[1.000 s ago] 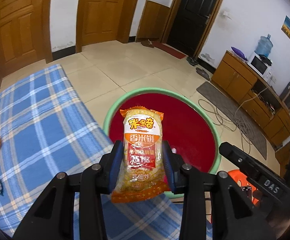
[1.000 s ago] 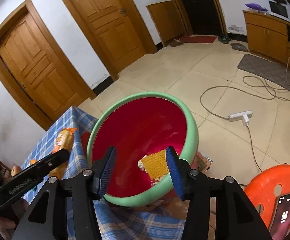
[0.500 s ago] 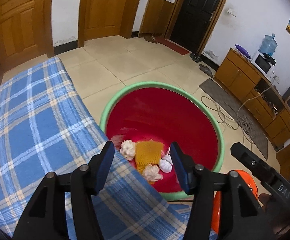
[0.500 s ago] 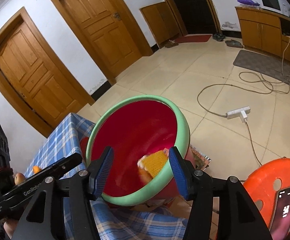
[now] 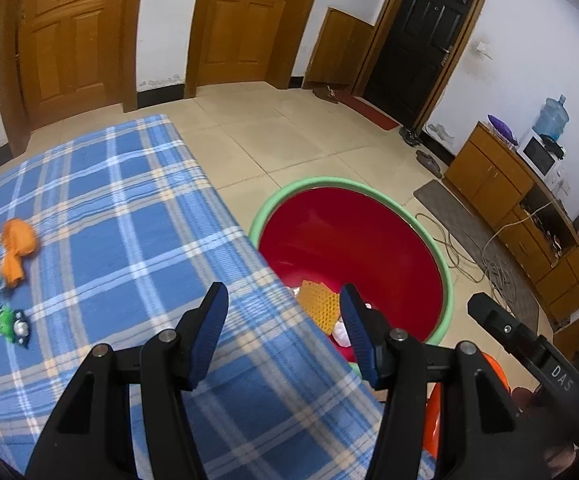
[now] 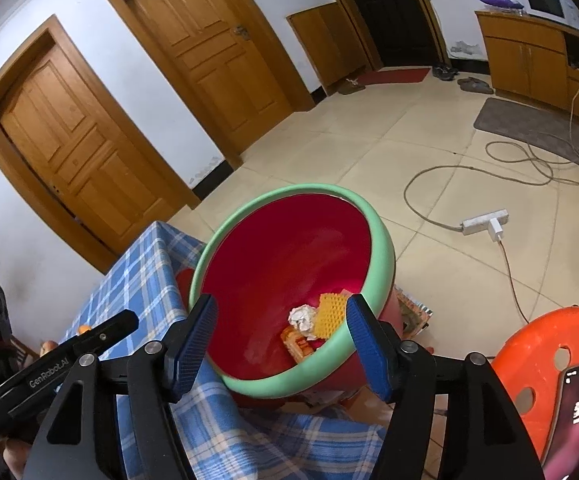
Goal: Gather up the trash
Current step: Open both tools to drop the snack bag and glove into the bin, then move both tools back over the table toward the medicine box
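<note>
Left wrist view: the left tongs (image 5: 283,310) stand wide apart and empty at lower centre, above the desk edge; the log-free reading is plain, nothing lies between the pads. The desk (image 5: 101,216), under a blue check cloth, fills the left half of the frame; its right edge runs diagonally from upper centre to lower right. Just beyond that edge stands the bin (image 5: 447,280), red inside with a green rim. Trash (image 5: 319,306), an orange-yellow packet with white crumpled paper, lies in the bin's near part. An orange scrap (image 5: 17,244) and a green toy (image 5: 11,322) lie at the far left on the desk, well apart from the bin. The upper centre shows open tiled floor (image 5: 289,132).

Right wrist view: the right tongs (image 6: 281,332) have just been opening and stand wide, empty, framing the bin's near rim. A stool (image 6: 537,344) sits at lower right; a cable (image 6: 441,184) crosses the floor at right.
</note>
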Tool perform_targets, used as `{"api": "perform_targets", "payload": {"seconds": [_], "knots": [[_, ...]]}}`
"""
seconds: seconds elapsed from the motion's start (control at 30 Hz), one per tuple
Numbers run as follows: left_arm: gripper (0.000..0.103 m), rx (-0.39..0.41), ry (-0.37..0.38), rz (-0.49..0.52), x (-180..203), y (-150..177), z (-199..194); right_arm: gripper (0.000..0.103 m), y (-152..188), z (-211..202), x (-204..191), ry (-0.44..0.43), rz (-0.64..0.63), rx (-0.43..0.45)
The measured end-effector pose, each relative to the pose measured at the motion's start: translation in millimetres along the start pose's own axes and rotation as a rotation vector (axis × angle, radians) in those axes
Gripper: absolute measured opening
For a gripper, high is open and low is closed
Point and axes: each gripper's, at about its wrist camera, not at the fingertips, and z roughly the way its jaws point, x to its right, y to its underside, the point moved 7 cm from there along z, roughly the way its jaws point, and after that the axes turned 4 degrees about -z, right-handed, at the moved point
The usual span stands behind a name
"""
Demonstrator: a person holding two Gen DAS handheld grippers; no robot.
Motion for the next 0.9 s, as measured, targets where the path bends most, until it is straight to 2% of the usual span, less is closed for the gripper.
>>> {"api": "perform_targets", "payload": {"seconds": [0.37,0.9], "knots": [[0.058,0.060,-0.053,-0.049,-38.9,0.7,-41.3,0.070,8.7,-5.8,-27.1,-0.028,-0.033,-0.014],[0.058,0.153,-0.160,-0.169,-125.3,1.9,-98.0,0.072,28.5,0.7,-78.3,-0.071,-0.110,-0.068]]}}
